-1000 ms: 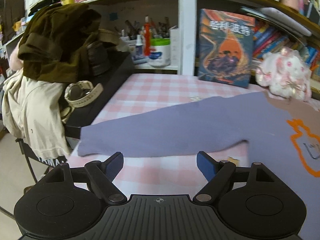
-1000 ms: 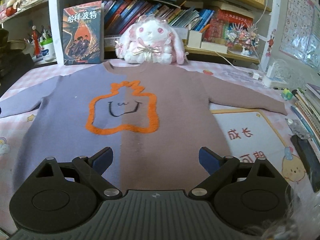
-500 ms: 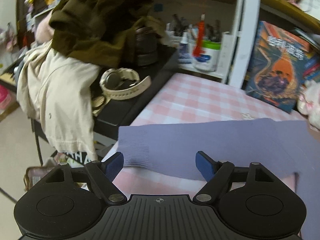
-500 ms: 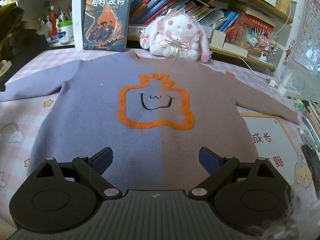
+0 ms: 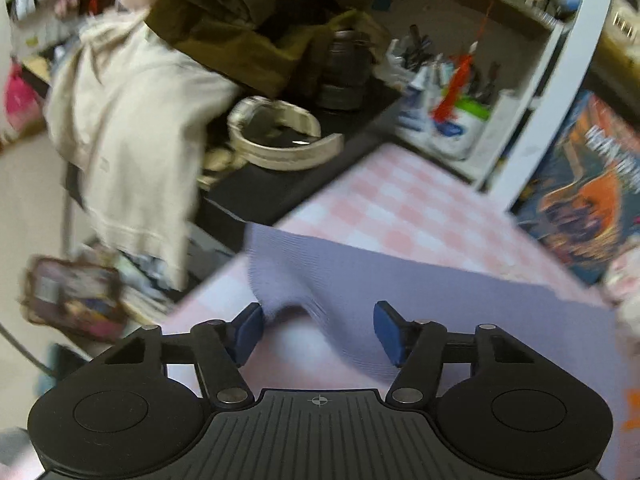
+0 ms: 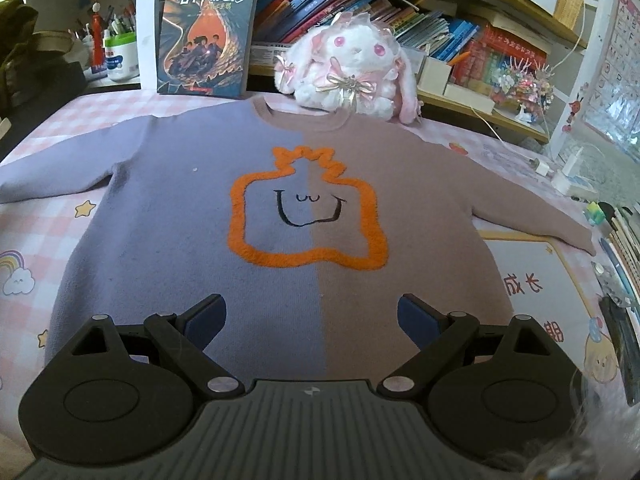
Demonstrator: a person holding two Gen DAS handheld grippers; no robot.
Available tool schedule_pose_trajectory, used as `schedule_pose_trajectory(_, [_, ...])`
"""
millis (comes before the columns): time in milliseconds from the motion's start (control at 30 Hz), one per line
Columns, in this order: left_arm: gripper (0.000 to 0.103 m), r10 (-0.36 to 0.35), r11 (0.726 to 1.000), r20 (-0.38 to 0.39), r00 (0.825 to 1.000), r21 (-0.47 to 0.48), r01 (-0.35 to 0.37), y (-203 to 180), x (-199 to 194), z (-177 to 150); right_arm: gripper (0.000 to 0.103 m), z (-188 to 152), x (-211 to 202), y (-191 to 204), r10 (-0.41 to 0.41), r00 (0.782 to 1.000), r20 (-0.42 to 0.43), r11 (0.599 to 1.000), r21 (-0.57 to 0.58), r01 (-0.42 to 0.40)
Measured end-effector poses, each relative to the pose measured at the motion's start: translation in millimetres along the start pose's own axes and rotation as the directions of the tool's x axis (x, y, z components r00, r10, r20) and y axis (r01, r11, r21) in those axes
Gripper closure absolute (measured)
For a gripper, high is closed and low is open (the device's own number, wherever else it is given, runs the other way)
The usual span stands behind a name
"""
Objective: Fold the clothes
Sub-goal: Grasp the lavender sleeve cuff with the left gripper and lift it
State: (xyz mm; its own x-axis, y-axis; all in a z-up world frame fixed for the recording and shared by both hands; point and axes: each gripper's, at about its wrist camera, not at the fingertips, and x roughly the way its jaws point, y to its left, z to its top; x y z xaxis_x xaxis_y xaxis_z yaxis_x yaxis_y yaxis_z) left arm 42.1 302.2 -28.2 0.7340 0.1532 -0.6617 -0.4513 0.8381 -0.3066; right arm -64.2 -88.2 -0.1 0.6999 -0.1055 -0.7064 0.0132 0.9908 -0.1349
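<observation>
Sweater: we see a two-tone sweater (image 6: 304,216), purple on one half and dusty pink on the other, lying flat and face up on the pink checked tablecloth (image 6: 52,120), collar toward the shelves, with an orange outlined shape and a small drawn face on the chest.
Purple sleeve: the purple sleeve (image 5: 360,276) stretches out across the cloth toward the table's edge; its ribbed cuff end sits just ahead of our left gripper, and the lower edge there looks lifted or rumpled, though blur keeps us from saying more.
Pink sleeve: the pink sleeve (image 6: 532,216) lies straight out to the other side, its cuff resting on a white printed mat (image 6: 524,268).
Left gripper: our left gripper (image 5: 318,328) has its blue-padded fingers apart, the cuff area between them; we cannot tell whether a pad touches the fabric.
Right gripper: our right gripper (image 6: 312,320) sits low over the sweater's hem with its fingers spread wide, holding nothing.
Behind the sweater: a plush bunny (image 6: 352,68) sits at the collar, and a book (image 6: 206,32) stands upright just beside it.
Off the table: a cream garment (image 5: 132,140) and a dark olive one (image 5: 224,24) hang in a heap beside the table, with a pale headset-like band (image 5: 280,140) on the dark surface (image 5: 260,196) next to them.
</observation>
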Motion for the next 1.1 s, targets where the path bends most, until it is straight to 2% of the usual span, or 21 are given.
schedule_pose_trajectory(167, [0.045,-0.131,0.989,-0.018,0.991,-0.065,0.129,-8,6,-4,0.010,0,0,-3,-0.005,1.000,-0.003,1.000,0.002,0.005])
schedule_pose_trajectory(233, [0.045,-0.131,0.987,-0.014,0.991,-0.094,0.129,-6,8,-2,0.010,0,0,-5,-0.010,1.000,-0.003,1.000,0.008,0.010])
schedule_pose_trajectory(433, [0.067,-0.073,0.971,-0.005,0.997,-0.228,0.070,12,14,9,0.010,-3,-2,-11,-0.024,1.000,0.000,0.999,0.026,0.024])
schedule_pose_trajectory(533, [0.084,-0.049,0.951,-0.002,0.999,-0.304,0.046,23,16,11,0.010,-4,-5,-15,-0.033,0.999,0.005,0.999,0.030,0.033])
schedule_pose_trajectory(600, [0.099,-0.036,0.944,-0.004,0.999,-0.329,0.033,28,19,11,0.010,-5,-5,-18,-0.038,0.999,0.006,0.999,0.034,0.038])
schedule_pose_trajectory(667, [0.100,-0.049,0.940,-0.002,0.999,-0.338,0.045,32,20,11,0.010,-7,-5,-22,-0.042,0.999,0.003,0.998,0.040,0.042])
schedule_pose_trajectory(733, [0.100,-0.049,0.945,-0.004,0.999,-0.324,0.045,29,18,13,0.010,-8,-5,-26,-0.043,0.999,0.003,0.998,0.044,0.043])
schedule_pose_trajectory(867, [0.100,-0.088,0.969,0.074,0.993,-0.225,0.103,4,-2,19,0.010,-9,-4,-35,-0.032,0.999,0.015,0.999,0.044,0.031])
schedule_pose_trajectory(967, [0.100,-0.156,0.978,0.123,0.980,-0.118,0.171,-32,-20,22,0.010,-10,-2,-45,-0.011,1.000,0.027,0.999,0.040,0.009])
schedule_pose_trajectory(1100, [0.100,-0.255,0.965,0.148,0.956,-0.017,0.260,-95,-41,18,0.010,-8,-1,-61,0.049,0.997,0.060,0.999,-0.003,-0.049])
